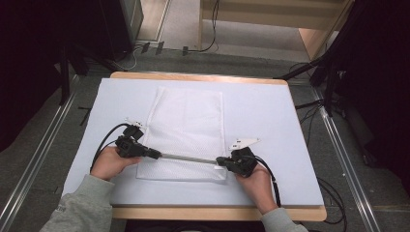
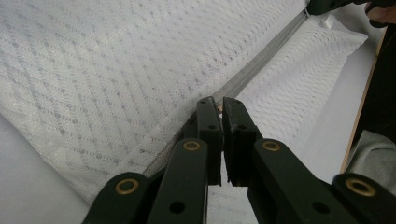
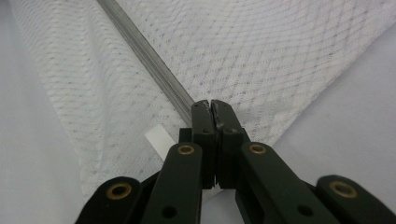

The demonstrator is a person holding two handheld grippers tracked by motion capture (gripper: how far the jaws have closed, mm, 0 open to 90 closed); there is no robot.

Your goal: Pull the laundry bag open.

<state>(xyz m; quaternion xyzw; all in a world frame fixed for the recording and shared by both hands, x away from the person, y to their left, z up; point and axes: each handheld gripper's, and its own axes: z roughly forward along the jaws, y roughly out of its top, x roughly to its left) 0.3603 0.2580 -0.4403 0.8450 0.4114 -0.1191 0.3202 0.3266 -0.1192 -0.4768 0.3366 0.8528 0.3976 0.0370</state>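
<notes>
Tabletop (image 1: 270,111) holds one mesh bag (image 1: 186,121), one zipper (image 1: 188,158), two hand-held grippers.

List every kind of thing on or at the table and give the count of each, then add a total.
White mesh laundry bag: 1
Grey zip along the bag: 1
Black grippers: 2, the left gripper and the right gripper, each shut at one end of the zip
Pale mat covering the table: 1
Total: 5

Wood-edged table (image 1: 203,76) w/ pale mat (image 1: 270,121); white mesh bag (image 1: 186,116) lies flat on mat.
</notes>
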